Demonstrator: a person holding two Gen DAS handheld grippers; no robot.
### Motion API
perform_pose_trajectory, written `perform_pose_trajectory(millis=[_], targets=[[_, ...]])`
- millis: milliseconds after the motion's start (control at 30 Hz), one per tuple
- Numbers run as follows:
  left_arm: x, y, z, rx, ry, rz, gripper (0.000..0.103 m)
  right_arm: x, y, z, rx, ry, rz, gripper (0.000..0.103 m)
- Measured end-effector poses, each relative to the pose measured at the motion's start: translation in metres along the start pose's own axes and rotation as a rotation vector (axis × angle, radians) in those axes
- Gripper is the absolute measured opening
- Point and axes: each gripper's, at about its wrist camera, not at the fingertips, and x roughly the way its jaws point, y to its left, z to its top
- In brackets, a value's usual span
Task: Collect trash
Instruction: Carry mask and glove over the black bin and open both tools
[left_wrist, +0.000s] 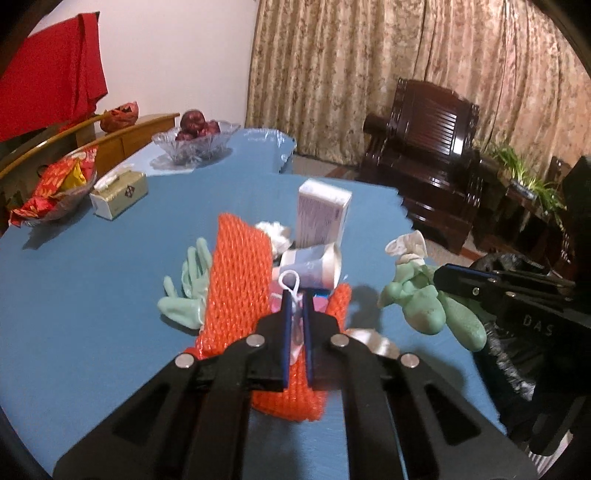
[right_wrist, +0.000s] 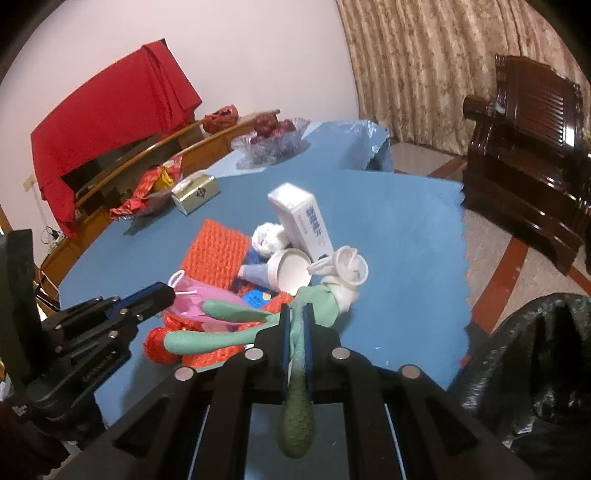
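A trash pile lies on the blue table (left_wrist: 92, 266): orange foam netting (left_wrist: 236, 277), a white carton (left_wrist: 323, 212), a paper cup (left_wrist: 314, 266), crumpled tissue (left_wrist: 273, 230) and a green glove (left_wrist: 188, 291). My left gripper (left_wrist: 295, 295) is shut on a pink face mask (right_wrist: 195, 301) with a white ear loop, just above the netting. My right gripper (right_wrist: 295, 310) is shut on a second green glove (right_wrist: 236, 314), held above the table's right side, its cuff turned inside out. This glove also shows in the left wrist view (left_wrist: 424, 306). A black trash bag (right_wrist: 535, 369) hangs open at the table's right edge.
At the table's far left stand a glass fruit bowl (left_wrist: 195, 142), a tissue box (left_wrist: 120, 194) and a bowl of red wrappers (left_wrist: 55, 188). A dark wooden armchair (left_wrist: 424, 155) stands beyond the table. A red cloth (left_wrist: 48, 85) hangs at the wall.
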Motion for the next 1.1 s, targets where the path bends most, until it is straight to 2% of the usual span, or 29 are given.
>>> perform_pose_trajectory(millis=[233, 467, 800, 1100], targets=[[-0.031, -0.023, 0.015, 0.002, -0.058, -0.054, 0.005, -0.046, -0.008, 0.007, -0.001, -0.063, -0.022, 0.007], [-0.042, -0.079, 0.018, 0.068, -0.066, -0.17, 0.005, -0.1, -0.039, -0.007, 0.034, -0.109, -0.103, 0.007], [-0.026, -0.173, 0.01, 0.161, -0.036, -0.333, 0.005, -0.164, -0.116, -0.052, 0.144, -0.117, -0.283, 0.007], [0.006, -0.255, -0.008, 0.241, 0.022, -0.428, 0.005, -0.176, -0.182, -0.094, 0.251, -0.067, -0.393, 0.007]])
